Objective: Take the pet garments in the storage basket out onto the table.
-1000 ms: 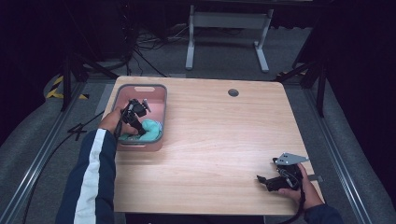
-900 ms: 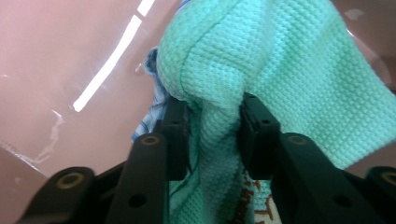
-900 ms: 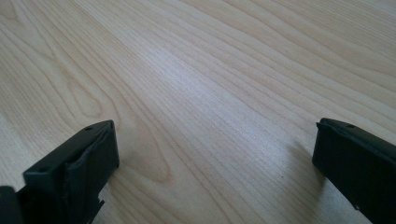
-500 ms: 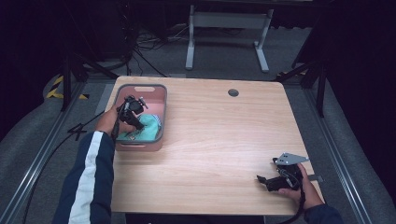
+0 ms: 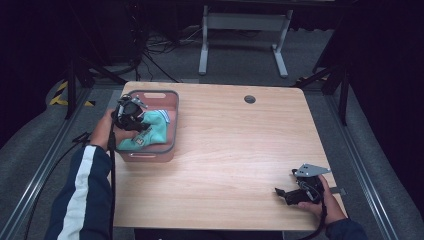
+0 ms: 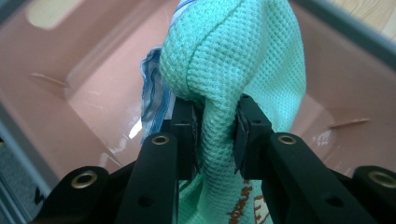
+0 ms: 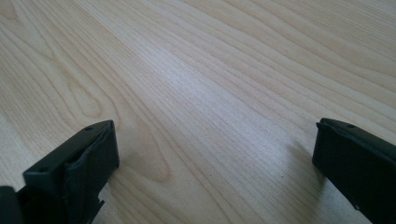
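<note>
A pink plastic bin (image 5: 150, 93) stands at the table's far left. Inside it lies a teal waffle-weave cloth (image 5: 150, 132), and my left gripper (image 5: 136, 119) is shut on a fold of it, holding that part up above the bin floor. In the left gripper view the teal cloth (image 6: 243, 60) is pinched between the two black pads of the left gripper (image 6: 217, 126), with a blue-striped white cloth (image 6: 152, 93) behind it. My right gripper (image 5: 281, 193) rests near the table's front right edge. Its jaws stand wide apart over bare wood in the right gripper view (image 7: 215, 154).
A round cable hole (image 5: 249, 99) sits near the table's far edge. Beyond the wooden table (image 5: 235, 150) stands a grey metal frame (image 5: 245, 22), with cables on the dark floor. A cable (image 5: 112, 175) trails from the left gripper along the sleeve.
My left gripper has risen inside the bin, drawing the teal cloth up with it. The right gripper has stayed where it was.
</note>
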`<state>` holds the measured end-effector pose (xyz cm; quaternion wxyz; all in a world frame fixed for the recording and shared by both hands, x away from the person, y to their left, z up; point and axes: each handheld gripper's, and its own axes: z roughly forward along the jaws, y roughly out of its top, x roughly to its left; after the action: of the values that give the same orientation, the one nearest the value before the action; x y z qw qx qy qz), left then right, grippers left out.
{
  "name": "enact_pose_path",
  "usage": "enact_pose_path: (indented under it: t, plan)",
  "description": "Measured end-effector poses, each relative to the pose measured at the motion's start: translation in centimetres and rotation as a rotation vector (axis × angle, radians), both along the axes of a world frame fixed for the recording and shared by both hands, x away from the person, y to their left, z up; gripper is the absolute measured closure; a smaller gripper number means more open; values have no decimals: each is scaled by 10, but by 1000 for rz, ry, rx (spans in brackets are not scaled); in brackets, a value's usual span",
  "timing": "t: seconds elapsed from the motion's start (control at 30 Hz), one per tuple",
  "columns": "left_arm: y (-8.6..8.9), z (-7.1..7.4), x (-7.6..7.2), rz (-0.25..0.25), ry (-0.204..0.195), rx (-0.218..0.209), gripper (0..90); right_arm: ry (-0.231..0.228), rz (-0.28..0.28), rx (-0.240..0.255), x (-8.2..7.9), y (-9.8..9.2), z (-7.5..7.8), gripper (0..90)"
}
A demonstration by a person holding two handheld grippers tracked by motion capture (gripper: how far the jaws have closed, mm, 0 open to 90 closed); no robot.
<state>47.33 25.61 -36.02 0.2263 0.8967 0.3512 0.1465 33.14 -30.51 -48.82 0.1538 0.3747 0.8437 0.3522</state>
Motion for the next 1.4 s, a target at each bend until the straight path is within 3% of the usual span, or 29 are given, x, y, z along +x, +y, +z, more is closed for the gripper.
enact_pose_path:
  t: [0.2, 0.57, 0.97, 1.4]
  plan:
    - [5, 18, -22, 7, -108, -108, 729, 0, 0, 0, 0, 0, 0, 6]
    - [3, 43, -48, -22, -222, -172, 729, 0, 0, 0, 0, 0, 0, 6]
    - [-22, 67, -63, -101, -270, -189, 729, 0, -1, 0, 0, 0, 0, 6]
    - [-56, 72, -64, -170, -268, -207, 729, 0, -2, 0, 0, 0, 0, 6]
